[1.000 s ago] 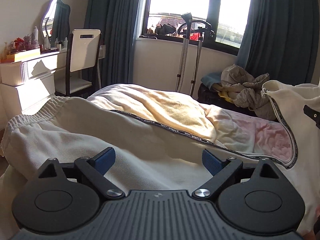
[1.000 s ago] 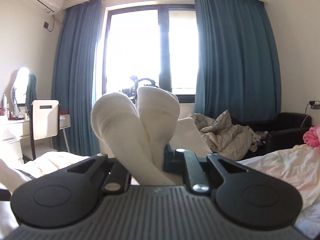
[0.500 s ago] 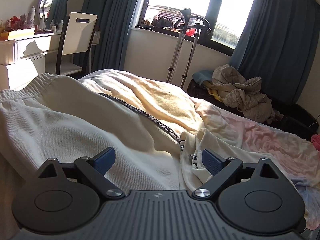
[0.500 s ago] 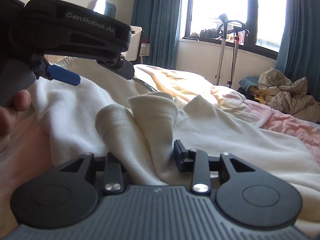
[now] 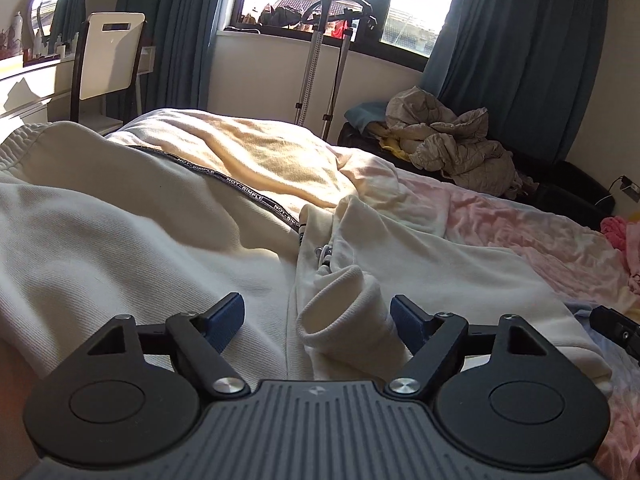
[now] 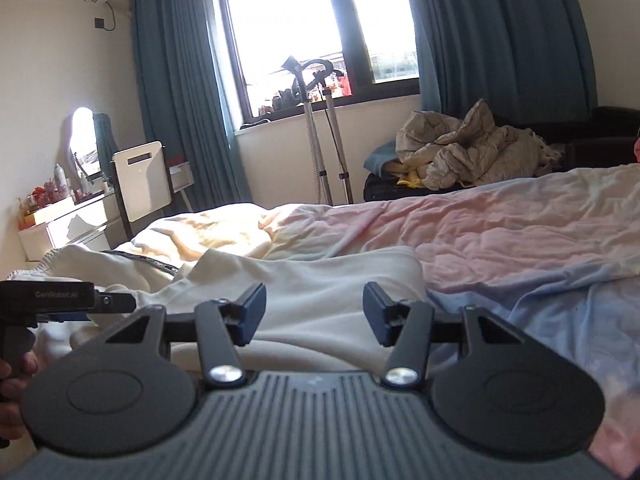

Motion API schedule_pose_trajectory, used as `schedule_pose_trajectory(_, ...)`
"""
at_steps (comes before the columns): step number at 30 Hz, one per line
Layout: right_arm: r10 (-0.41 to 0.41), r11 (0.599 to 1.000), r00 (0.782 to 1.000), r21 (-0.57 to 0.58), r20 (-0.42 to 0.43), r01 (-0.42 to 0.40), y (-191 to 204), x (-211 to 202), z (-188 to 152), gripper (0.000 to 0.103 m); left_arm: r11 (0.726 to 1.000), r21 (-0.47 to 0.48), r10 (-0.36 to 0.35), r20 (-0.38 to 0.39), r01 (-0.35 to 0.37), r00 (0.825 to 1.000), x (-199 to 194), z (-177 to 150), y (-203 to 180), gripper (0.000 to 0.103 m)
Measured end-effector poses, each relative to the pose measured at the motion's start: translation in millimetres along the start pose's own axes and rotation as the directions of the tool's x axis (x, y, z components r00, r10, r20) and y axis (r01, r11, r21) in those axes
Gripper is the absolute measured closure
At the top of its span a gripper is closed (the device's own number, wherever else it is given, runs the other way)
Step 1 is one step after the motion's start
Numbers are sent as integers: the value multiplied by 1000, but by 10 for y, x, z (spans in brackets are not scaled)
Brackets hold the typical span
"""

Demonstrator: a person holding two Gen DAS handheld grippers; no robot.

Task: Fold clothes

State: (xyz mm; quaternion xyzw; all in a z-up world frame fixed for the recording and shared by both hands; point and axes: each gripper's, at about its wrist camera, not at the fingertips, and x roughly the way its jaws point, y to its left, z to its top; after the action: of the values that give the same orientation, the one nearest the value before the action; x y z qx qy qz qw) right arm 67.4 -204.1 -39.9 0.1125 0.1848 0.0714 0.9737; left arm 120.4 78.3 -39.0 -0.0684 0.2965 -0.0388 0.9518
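My left gripper (image 5: pixel 318 318) spread wide, cream sweatpants (image 5: pixel 120 240) beneath, ribbed cuff (image 5: pixel 344 320) between its fingers, my right gripper (image 6: pixel 314 312) released above the cloth.

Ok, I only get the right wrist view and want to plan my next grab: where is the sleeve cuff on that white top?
Observer: The cuff lies on the white top, between the left claw's fingers.
Operator: Is that claw shut on it?
Observer: No, it is open; the cuff sits nearer its right finger.
Operator: Anything else by the cuff?
Observer: A black lettered strip runs along the top's edge just beyond it.
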Motion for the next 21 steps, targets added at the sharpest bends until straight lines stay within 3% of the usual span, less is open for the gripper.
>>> schedule_pose_trajectory(1, -18, 999, 999, 27, -35, 19, -78, 114, -42, 48, 1000, 18, 3, -17, -3, 1000, 40, -41, -25, 56)
schedule_pose_trajectory(2, -26, 998, 997, 52, -79, 31, -144, 217, -121, 48, 999, 37, 6, -34, -5, 999, 80, -81, -51, 61)
schedule_pose_trajectory(5, -53, 993, 986, 97, -159, 69, -256, 338, -334, 41, 997, 70, 42, -45, -39, 998, 70, -151, -98, 61)
schedule_pose_trajectory(7, -50, 980, 983, 183, -174, 82, -364, 336, -374, 28, 998, 54, 42, -46, -40, 998, 44, -162, -79, 61)
schedule_pose_trajectory(8, -39, 968, 983, 238, -177, 81, -436, 342, -376, 26, 998, 44, 39, -45, -37, 998, 32, -163, -64, 61)
schedule_pose_trajectory(12, 2, 942, 986, 331, -167, 55, -538, 352, -404, 21, 998, 40, 44, -47, -43, 998, 51, -152, -57, 59)
schedule_pose_trajectory(14, 78, 909, 982, 416, -170, 0, -588, 383, -423, 21, 997, 55, 49, -48, -46, 998, 67, -131, -78, 59)
schedule_pose_trajectory(19, 176, 876, 984, 461, -32, -141, -486, 260, -207, 18, 999, 29, 43, -54, -42, 998, 120, -116, -54, 58)
schedule_pose_trajectory(21, 157, 867, 987, 485, -46, -115, -495, 293, -227, 17, 999, 23, 43, -54, -41, 998, 135, -119, -65, 55)
